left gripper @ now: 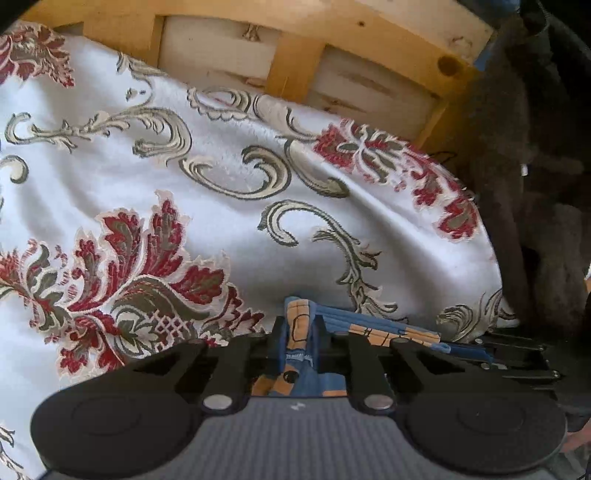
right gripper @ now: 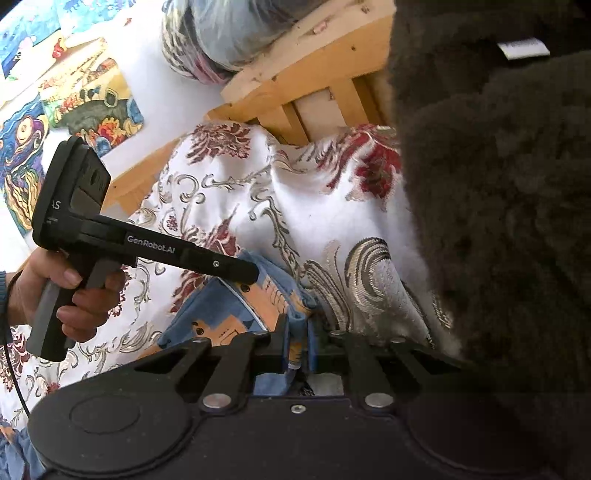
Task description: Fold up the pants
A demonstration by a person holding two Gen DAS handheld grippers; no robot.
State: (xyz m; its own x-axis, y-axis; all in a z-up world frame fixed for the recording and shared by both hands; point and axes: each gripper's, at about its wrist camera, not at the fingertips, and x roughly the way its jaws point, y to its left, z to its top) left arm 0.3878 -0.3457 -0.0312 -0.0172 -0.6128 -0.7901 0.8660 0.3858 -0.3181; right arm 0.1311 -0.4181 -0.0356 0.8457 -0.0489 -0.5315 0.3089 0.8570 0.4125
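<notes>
The pants (left gripper: pixel 373 328) are blue with orange patches and lie on a white bedspread (left gripper: pixel 221 206) with red and grey floral patterns. My left gripper (left gripper: pixel 300 332) is shut on an edge of the pants. In the right wrist view the pants (right gripper: pixel 236 310) show as a folded bundle. My right gripper (right gripper: pixel 297 343) is shut on their edge close to the camera. The left gripper's black body (right gripper: pixel 155 247) reaches in from the left, its tip on the same bundle, held by a hand (right gripper: pixel 55 291).
A wooden bed frame (left gripper: pixel 295 62) runs behind the bedspread. A dark fuzzy blanket (right gripper: pixel 498 206) fills the right side, also in the left wrist view (left gripper: pixel 528 192). Colourful pictures (right gripper: pixel 85 99) hang on the white wall; a rolled bundle of cloth (right gripper: pixel 229 33) lies on the frame.
</notes>
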